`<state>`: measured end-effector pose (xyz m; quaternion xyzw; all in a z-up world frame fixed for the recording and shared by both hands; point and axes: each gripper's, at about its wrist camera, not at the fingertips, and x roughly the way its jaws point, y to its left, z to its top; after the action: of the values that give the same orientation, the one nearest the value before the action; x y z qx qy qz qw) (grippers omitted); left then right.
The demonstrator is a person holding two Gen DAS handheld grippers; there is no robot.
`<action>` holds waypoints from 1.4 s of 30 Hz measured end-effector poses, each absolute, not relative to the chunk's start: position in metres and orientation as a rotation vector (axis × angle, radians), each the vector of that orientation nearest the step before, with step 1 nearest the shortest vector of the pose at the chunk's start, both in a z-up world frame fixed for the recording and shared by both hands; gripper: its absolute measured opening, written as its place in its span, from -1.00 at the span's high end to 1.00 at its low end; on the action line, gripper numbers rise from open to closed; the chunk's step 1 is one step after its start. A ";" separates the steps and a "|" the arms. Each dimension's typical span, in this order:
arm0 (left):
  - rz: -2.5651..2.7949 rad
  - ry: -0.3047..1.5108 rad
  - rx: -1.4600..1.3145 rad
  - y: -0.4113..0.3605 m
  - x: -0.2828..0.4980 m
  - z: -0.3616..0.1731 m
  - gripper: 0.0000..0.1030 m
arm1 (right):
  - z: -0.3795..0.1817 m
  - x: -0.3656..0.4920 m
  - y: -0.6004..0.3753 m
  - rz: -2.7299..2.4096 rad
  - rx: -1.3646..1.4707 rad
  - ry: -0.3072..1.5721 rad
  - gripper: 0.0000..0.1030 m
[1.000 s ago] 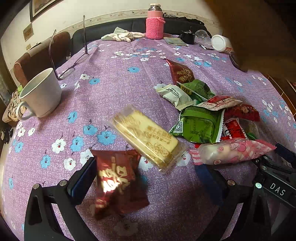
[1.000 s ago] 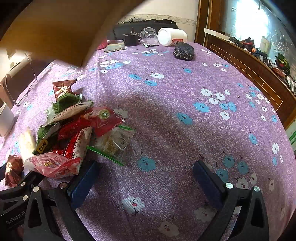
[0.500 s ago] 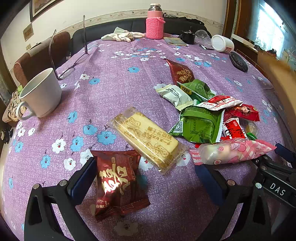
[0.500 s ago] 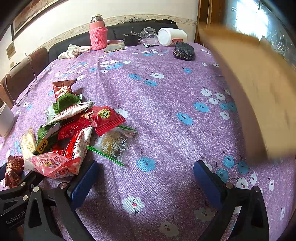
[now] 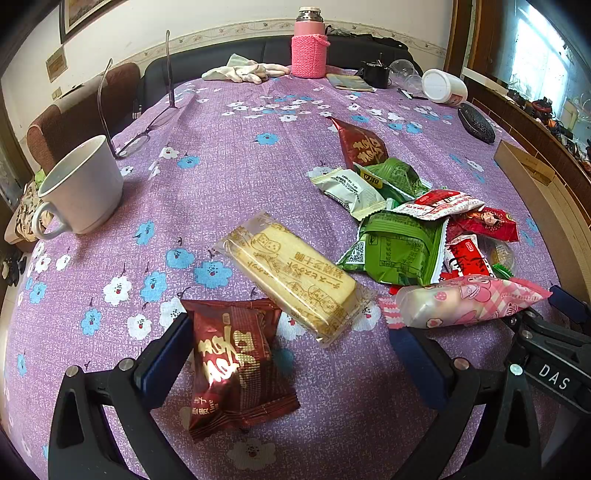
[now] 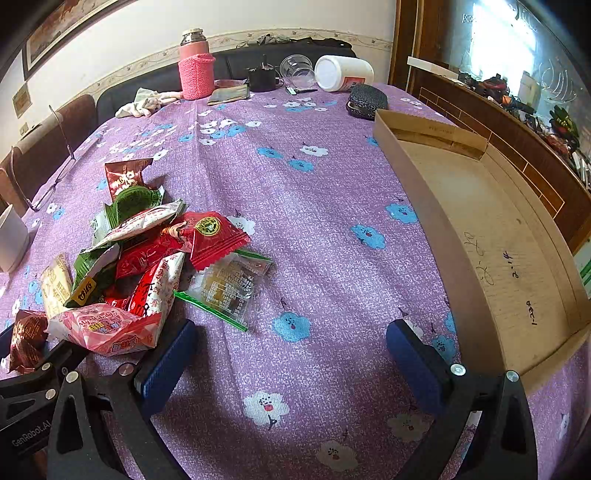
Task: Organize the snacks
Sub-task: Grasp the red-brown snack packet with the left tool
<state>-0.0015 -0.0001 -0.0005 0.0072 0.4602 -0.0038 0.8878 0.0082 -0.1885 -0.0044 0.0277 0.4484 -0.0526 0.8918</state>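
A cardboard tray (image 6: 476, 206) has just landed on the table (image 6: 314, 206) right of your snacks (image 6: 147, 251), so with both claws (image 5: 288, 354) (image 6: 291, 358) apart and empty, start filling it.

White wall (image 5: 221, 22), dark sofa (image 5: 221, 70)

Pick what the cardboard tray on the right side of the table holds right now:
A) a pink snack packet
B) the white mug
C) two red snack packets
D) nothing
D: in the right wrist view the cardboard tray shows only its bare floor with pen marks, while the snack pile lies on the tablecloth.
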 end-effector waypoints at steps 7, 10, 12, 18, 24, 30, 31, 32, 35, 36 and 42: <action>-0.008 0.956 0.015 0.000 -0.002 0.000 -1.00 | -0.005 0.008 -0.188 -0.109 0.058 0.931 -0.99; -0.008 0.956 0.015 0.000 -0.002 0.000 -1.00 | -0.005 0.008 -0.188 -0.109 0.058 0.931 -0.99; -0.008 0.957 0.015 0.000 -0.002 0.000 -1.00 | -0.005 0.008 -0.188 -0.109 0.057 0.931 -0.99; -0.008 0.956 0.015 0.000 -0.002 0.000 -1.00 | -0.004 0.008 -0.188 -0.110 0.057 0.931 -0.99; -0.008 0.957 0.015 0.000 -0.002 0.000 -1.00 | -0.002 0.007 -0.188 -0.039 0.018 0.951 -0.99; -0.008 0.957 0.015 0.000 -0.002 0.000 -1.00 | 0.000 -0.005 -0.199 0.112 0.053 0.959 -0.99; -0.009 0.957 0.014 0.000 -0.002 0.000 -1.00 | 0.001 -0.009 -0.200 0.142 0.075 0.951 -0.99; -0.010 0.959 0.016 0.000 -0.002 0.000 -1.00 | 0.002 -0.015 -0.200 0.175 0.088 0.946 -0.99; -0.033 0.978 0.016 0.002 -0.004 0.002 -1.00 | 0.003 -0.030 -0.192 0.269 0.045 0.944 -0.90; -0.045 0.986 0.006 0.005 -0.006 0.003 -1.00 | 0.005 -0.036 -0.191 0.300 0.033 0.933 -0.85; -0.131 0.986 -0.079 0.023 -0.032 0.018 -0.99 | 0.007 -0.054 -0.195 0.387 0.036 0.893 -0.47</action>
<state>-0.0318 0.0228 0.0176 -0.0380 0.4727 -0.0626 0.8782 -0.0535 -0.1949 0.0069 0.0173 0.4291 0.1860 0.8837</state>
